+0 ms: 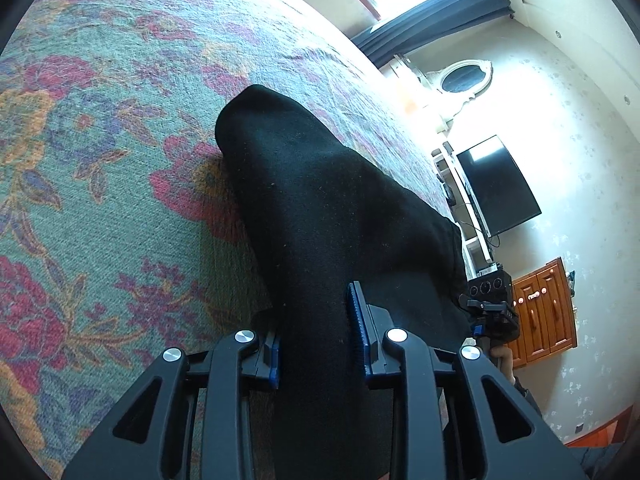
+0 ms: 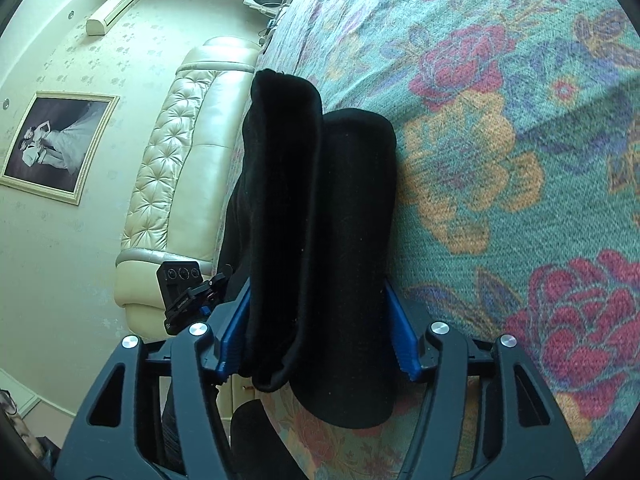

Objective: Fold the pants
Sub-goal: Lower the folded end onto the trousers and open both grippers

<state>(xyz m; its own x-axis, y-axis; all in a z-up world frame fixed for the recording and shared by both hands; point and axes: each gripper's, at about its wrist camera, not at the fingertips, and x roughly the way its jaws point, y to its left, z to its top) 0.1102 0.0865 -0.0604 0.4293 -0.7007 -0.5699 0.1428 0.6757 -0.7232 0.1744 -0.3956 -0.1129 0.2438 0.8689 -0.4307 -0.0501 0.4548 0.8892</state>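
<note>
Black pants [image 1: 320, 200] lie on a floral bedspread [image 1: 100, 140]. My left gripper [image 1: 316, 320] is shut on one end of the pants, cloth bunched between its blue pads [image 1: 360, 320]. In the right wrist view the pants [image 2: 320, 220] show as two folded layers side by side, and my right gripper [image 2: 316, 328] is shut on them, its blue pads [image 2: 400, 332] pressed against both sides. The cloth rises from the bed toward each gripper. The other gripper shows at the edge of each view: right in the left view [image 1: 492, 304], left in the right view [image 2: 188, 284].
The bedspread [image 2: 520, 160] fills most of both views. A cream tufted headboard [image 2: 180, 160] stands beyond the pants in the right view. A TV [image 1: 496, 184], wooden cabinet [image 1: 544, 312] and window curtain [image 1: 436, 16] stand past the bed's edge in the left view.
</note>
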